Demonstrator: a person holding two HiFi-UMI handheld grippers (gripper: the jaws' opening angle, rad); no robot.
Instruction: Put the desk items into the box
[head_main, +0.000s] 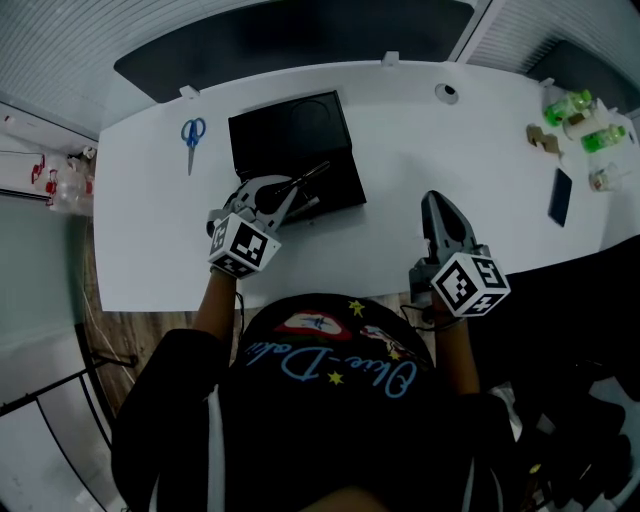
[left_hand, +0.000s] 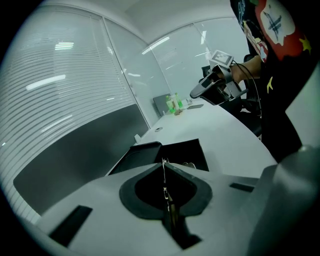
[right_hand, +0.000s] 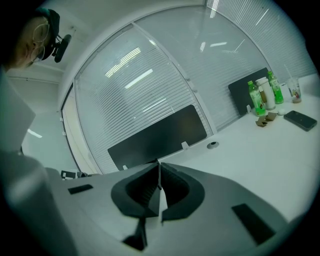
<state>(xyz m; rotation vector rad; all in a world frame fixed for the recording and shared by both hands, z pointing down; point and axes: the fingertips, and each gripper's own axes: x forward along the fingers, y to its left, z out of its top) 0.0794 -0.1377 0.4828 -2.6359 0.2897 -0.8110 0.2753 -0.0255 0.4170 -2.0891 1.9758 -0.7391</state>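
The step in hand looks like delivering a pen: the left gripper (head_main: 288, 198), clenched on a thin dark pen (head_main: 312, 176), sits at the near edge of the box (head_main: 290, 140), with the pen slanting over the box. The right gripper (head_main: 434, 200), clenched on nothing, hangs right of the box. Next, I judge, the left gripper must get fully over the box and let go. Scissors (head_main: 192, 133) wait on the surface left of the box.
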